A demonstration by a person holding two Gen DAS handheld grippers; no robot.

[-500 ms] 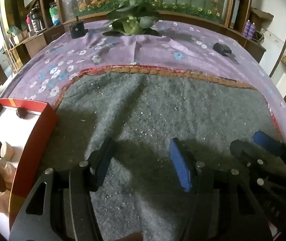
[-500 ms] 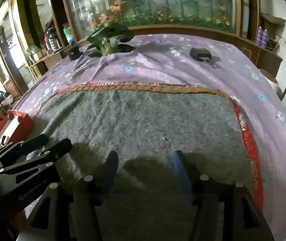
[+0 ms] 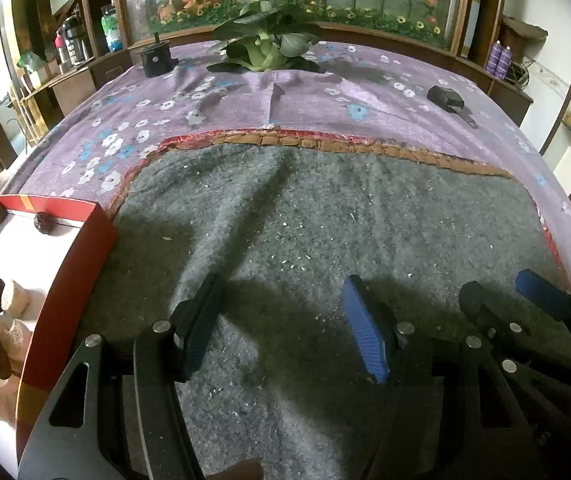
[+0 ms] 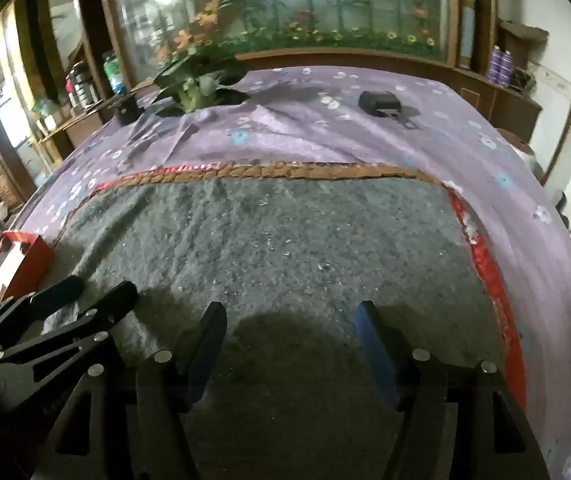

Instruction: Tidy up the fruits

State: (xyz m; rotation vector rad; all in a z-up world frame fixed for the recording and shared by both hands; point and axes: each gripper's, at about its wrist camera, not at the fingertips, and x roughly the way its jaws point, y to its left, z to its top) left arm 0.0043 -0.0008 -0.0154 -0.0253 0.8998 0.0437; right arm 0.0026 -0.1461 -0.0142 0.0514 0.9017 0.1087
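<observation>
— What sits under the left gripper (image 3: 281, 320)?
— A speckled grey felt mat (image 3: 325, 220) on a purple flowered tablecloth (image 3: 245, 100); the blue-padded jaws stand wide apart with nothing between them.
— And at the left edge?
— A red-walled cardboard tray (image 3: 73, 292) with a white floor, holding dark and pale fruit pieces (image 3: 1, 308).
— To the right?
— The right gripper (image 3: 513, 300), just beside, jaws apart too.

Under the left gripper (image 3: 285, 320) lies a grey felt mat (image 3: 325, 220), rough and matt, with small pale specks on its fibres and a woven straw-like border (image 3: 325, 145) at its far edge. Beyond it, the purple flowered tablecloth (image 3: 245, 96) looks thin, smooth and wrinkled. To the left of this gripper stands a red cardboard box (image 3: 85, 264) with a slightly glossy wall, and the gripper's fingers (image 3: 361, 328) carry ribbed blue rubber-like pads on matt black frames with shiny metal pins.
</observation>
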